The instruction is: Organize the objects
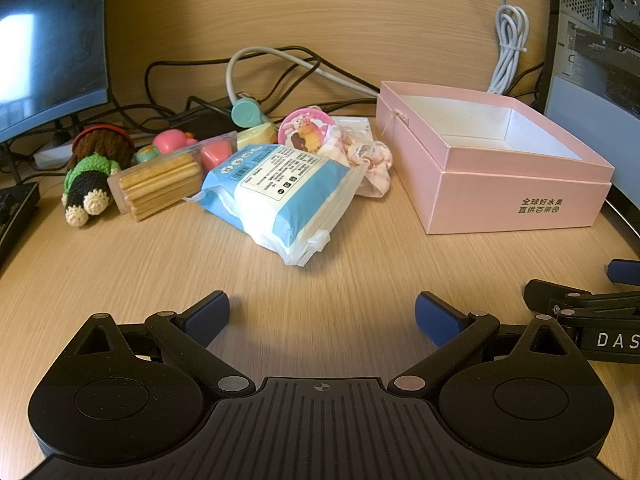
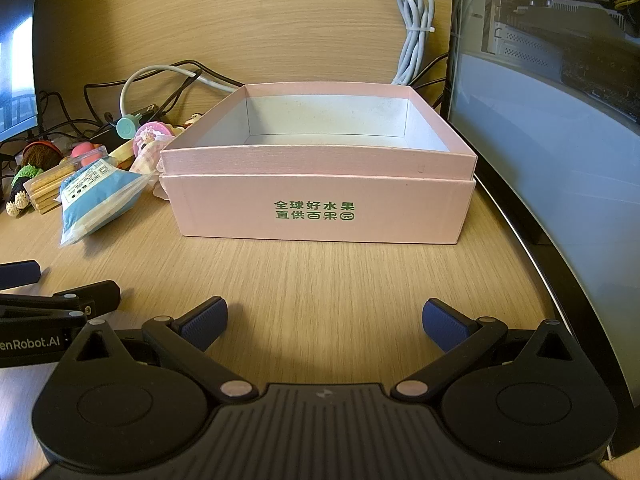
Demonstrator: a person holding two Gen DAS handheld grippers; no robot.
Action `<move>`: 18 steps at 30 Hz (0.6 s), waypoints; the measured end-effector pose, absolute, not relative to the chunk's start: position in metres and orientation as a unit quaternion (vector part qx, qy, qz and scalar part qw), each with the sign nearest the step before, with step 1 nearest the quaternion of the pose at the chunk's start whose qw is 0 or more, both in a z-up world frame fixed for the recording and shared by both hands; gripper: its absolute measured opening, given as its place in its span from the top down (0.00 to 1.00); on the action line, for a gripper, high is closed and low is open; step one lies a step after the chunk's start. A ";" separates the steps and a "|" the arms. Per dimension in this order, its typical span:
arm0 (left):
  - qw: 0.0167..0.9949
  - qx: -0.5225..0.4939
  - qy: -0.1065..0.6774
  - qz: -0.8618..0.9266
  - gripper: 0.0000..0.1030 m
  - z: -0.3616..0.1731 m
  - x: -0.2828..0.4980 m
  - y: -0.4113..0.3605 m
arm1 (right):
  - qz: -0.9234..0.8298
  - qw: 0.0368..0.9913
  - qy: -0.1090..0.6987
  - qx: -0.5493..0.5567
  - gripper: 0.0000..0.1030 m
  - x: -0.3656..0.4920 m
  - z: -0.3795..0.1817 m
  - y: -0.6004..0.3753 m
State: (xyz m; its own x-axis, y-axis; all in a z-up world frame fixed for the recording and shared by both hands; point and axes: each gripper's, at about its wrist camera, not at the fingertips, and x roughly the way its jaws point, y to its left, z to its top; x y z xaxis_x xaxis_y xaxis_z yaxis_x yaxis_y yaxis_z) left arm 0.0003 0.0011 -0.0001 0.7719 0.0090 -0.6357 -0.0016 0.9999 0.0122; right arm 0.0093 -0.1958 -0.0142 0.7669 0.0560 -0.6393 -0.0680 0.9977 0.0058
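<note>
A pink open box [image 1: 516, 196] [image 2: 320, 208] with green lettering stands on the wooden desk; what I see of its inside is bare. Left of it lies a heap: a blue-white packet [image 1: 280, 196] [image 2: 96, 196], a pack of biscuit sticks [image 1: 160, 186], a crocheted doll [image 1: 94, 172], a round pink tin [image 1: 306, 130], a pink-white cloth [image 1: 370, 160], small pink and teal toys. My left gripper [image 1: 322, 316] is open and empty, short of the packet. My right gripper [image 2: 324, 320] is open and empty, facing the box front.
A monitor [image 1: 48, 40] stands at the back left, a computer case [image 2: 560, 80] at the right. Black and grey cables [image 1: 280, 68] run along the wall behind the heap. A keyboard edge [image 1: 16, 212] is at far left.
</note>
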 end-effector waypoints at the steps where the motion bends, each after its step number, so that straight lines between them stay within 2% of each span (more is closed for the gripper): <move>1: 0.941 0.006 0.338 0.003 0.01 0.000 0.000 0.001 | 0.033 0.940 0.340 -0.009 0.00 0.009 -0.014 -0.196; 18: 0.941 0.005 0.338 0.003 0.01 0.000 0.000 0.001 | 0.033 0.940 0.340 -0.009 0.00 0.009 -0.012 -0.196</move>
State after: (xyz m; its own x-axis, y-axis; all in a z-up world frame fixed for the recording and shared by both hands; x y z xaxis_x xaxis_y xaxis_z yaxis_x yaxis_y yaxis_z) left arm 0.0004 0.0010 -0.0001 0.7719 0.0086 -0.6357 -0.0013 0.9999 0.0120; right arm 0.0091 -0.1960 -0.0124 0.7668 0.0559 -0.6395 -0.0680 0.9977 0.0057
